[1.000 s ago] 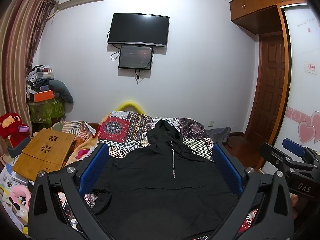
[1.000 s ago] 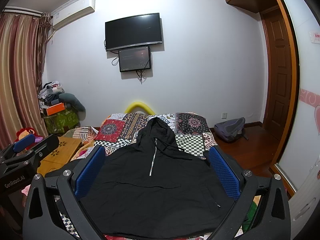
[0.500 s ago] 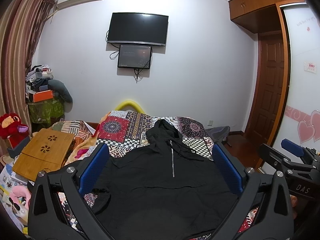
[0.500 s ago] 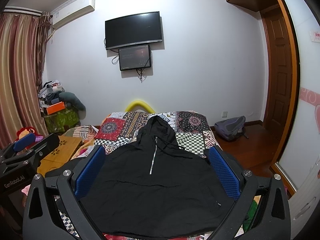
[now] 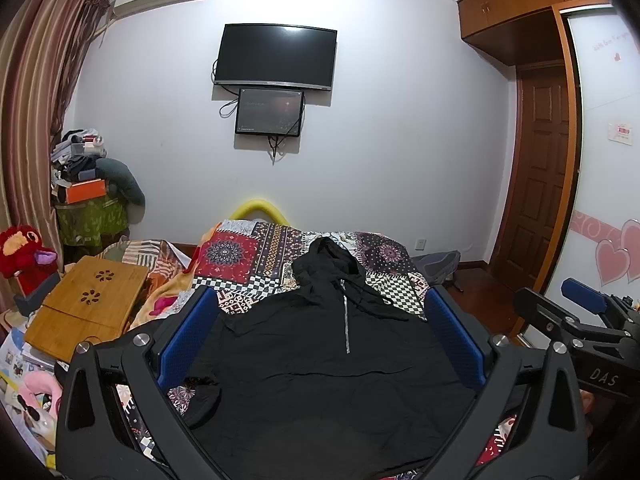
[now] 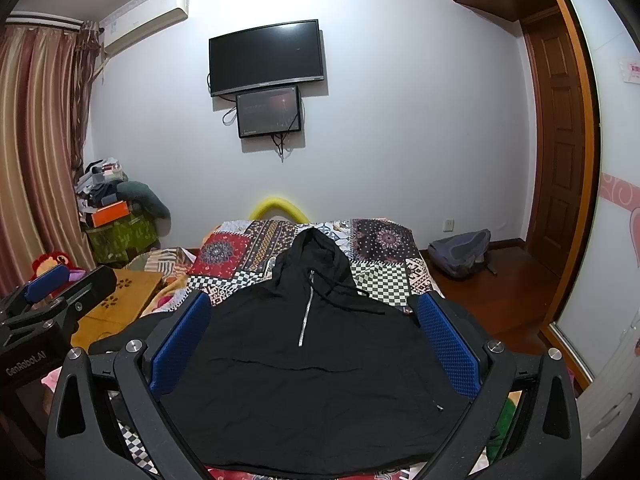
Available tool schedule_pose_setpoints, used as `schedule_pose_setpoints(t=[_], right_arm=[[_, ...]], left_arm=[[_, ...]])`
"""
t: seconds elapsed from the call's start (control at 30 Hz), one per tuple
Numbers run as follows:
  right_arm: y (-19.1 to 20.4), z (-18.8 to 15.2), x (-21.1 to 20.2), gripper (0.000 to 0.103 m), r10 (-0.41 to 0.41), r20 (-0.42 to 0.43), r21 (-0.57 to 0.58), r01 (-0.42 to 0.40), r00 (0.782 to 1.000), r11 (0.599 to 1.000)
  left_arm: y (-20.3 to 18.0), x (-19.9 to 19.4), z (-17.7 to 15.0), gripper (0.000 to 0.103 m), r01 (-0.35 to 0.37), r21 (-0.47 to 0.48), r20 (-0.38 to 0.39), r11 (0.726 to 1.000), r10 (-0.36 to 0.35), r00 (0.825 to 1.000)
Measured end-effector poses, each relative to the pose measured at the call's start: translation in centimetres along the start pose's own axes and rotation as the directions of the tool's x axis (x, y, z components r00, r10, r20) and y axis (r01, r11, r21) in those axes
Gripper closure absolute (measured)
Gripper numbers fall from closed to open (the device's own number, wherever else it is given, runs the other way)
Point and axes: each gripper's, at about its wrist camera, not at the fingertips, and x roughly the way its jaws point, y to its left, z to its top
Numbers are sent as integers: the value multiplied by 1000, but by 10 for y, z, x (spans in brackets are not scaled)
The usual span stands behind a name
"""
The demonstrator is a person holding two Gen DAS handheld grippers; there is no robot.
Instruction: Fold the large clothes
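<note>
You have both grippers raised over the near end of the bed (image 5: 248, 248), fingers spread wide and holding nothing: the left gripper (image 5: 320, 340) and the right gripper (image 6: 316, 344). The black hoodie (image 6: 304, 380) lies flat on the bed, hood toward the far end. Folding looks not yet begun; next, lower toward a sleeve or side edge to pinch it.

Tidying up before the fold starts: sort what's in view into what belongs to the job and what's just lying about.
Belongs to the job:
- black hoodie, spread flat on the patchwork bedspread
- left tool, open
- right tool, open

Lying about:
- wooden lap desk
- red plush toy
- grey backpack on the floor
- orange box
</note>
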Motion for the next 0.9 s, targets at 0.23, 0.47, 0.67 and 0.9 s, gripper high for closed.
schedule_pose_setpoints(t=[0.23, 0.47, 0.67, 0.9], right_arm=[[0, -7, 15, 1, -14, -31, -4, 14, 999, 1000], [-2, -17, 40, 1, -36, -97, -7, 36, 995, 999], [-8, -29, 68, 1, -81, -174, -15, 80, 981, 997], [-18, -39, 96, 1, -109, -288, -31, 105, 951, 994]], left_arm=[[12, 8, -5, 0, -26, -7, -19, 1000, 26, 999], [51, 25, -12, 0, -150, -31, -50, 988, 148, 988], [113, 53, -19, 0, -298, -77, -139, 952, 285, 948], [208, 80, -44, 0, -416, -177, -275, 892, 361, 891]])
